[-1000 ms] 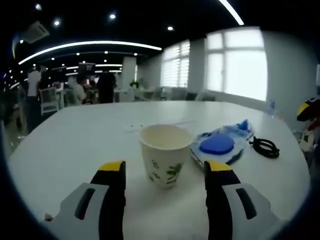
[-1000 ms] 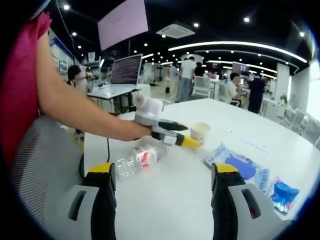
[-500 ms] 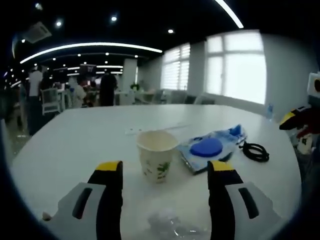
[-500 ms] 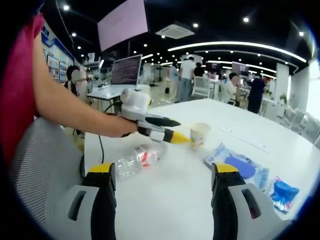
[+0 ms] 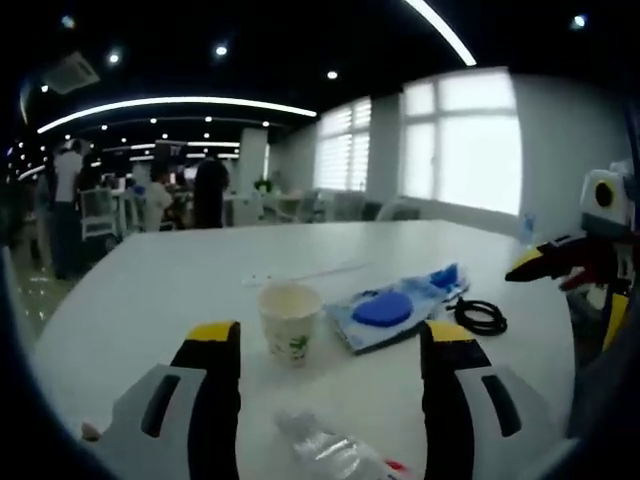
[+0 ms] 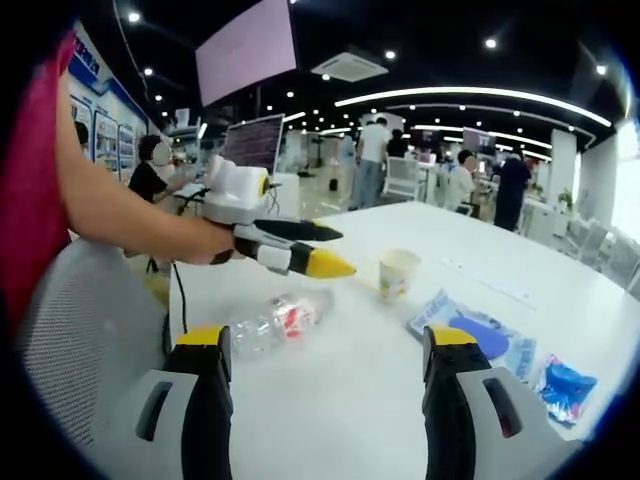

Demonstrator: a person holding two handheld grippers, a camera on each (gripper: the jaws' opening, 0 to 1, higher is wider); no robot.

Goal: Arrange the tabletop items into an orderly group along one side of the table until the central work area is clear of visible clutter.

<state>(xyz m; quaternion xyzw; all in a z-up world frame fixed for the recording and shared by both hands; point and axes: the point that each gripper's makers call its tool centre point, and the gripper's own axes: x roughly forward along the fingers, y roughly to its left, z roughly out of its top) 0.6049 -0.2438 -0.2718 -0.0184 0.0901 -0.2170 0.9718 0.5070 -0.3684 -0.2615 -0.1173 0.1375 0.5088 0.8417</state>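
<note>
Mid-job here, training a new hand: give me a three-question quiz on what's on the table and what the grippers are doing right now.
1. True or false: the paper cup stands upright.
2. What lies on its side near the left gripper? A) the plastic bottle B) a plate C) a book
3. Fill in: the black cable coil lies beside the ___ packet.

Key: 1 true; 2 A; 3 blue. The right gripper is open, as is the left.

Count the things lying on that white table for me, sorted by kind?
Paper cup: 1
Plastic bottle: 1
Clear packet with a blue disc: 1
Small blue packet: 1
Black cable coil: 1
Total: 5
</note>
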